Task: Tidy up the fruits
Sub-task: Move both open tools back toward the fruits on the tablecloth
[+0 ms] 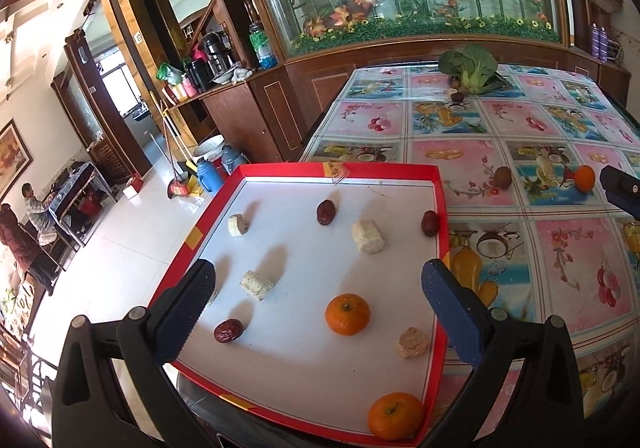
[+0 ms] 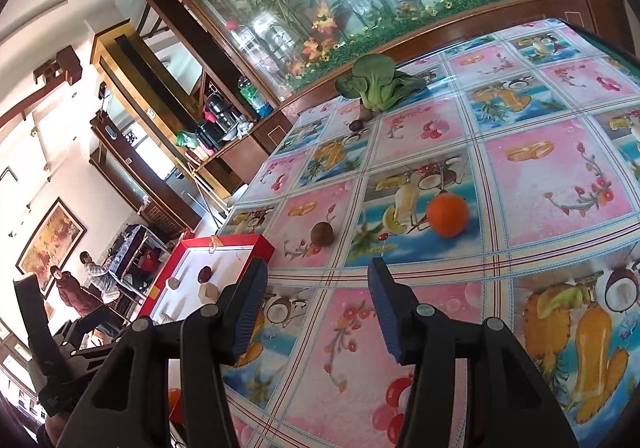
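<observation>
**Two loose fruits wait outside the red tray**

Several pieces lie already in the red tray (image 1: 442,208) at the left side of the surface (image 1: 560,248): three dark red dates, four pale corn pieces and two oranges, one near the middle (image 1: 347,314) and one in the near corner (image 1: 395,415). The left tongs (image 1: 316,284) hover above this tray, their fingers wide apart and holding nothing.

More to the right, on the patterned cloth, a small brown fruit (image 2: 321,234) sits near the tray's far corner, and the loose orange (image 2: 447,215) rests a little further right, apart from it. The right tongs (image 2: 316,312) point toward these two, also spread apart and empty. Far behind, a green leafy vegetable (image 2: 378,86) lies with some small dark fruits beside it.

The step in hand seems to be the approach to a fruit outside the tray. The next move probably calls for the right tongs to go forward and down, to bring the fingers on both sides of the orange or the brown fruit, then to close gently, because round fruit may roll away.
</observation>
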A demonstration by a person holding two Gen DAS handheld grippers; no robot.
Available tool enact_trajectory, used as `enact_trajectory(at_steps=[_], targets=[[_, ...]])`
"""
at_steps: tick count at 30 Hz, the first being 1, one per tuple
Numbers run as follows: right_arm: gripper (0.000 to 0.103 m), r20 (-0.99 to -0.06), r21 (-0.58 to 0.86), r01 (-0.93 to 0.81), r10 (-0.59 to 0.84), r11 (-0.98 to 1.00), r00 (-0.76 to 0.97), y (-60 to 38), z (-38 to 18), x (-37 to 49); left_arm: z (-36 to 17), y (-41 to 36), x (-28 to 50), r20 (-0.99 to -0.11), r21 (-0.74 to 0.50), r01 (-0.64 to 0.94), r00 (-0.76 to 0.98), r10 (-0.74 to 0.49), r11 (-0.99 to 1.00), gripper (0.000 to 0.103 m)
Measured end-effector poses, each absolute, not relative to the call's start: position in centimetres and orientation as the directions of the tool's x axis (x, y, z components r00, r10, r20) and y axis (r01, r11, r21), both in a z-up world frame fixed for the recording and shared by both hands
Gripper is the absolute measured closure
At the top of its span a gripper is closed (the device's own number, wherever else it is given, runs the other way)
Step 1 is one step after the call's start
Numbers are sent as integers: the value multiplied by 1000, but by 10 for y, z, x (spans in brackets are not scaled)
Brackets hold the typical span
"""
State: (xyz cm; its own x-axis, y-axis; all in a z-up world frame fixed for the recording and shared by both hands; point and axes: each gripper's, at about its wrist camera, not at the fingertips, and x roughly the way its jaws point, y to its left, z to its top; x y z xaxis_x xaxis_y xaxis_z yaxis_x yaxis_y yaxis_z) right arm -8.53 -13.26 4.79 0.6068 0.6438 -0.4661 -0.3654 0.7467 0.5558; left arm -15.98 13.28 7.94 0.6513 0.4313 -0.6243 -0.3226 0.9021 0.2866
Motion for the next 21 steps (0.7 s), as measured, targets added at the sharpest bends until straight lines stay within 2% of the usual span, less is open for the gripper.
enact_trajectory(at_steps=[21], targets=[[51, -451, 601, -379, 690, 704, 567, -132, 47, -81, 83, 89, -123, -623, 319, -241, 675, 395, 916, 0]])
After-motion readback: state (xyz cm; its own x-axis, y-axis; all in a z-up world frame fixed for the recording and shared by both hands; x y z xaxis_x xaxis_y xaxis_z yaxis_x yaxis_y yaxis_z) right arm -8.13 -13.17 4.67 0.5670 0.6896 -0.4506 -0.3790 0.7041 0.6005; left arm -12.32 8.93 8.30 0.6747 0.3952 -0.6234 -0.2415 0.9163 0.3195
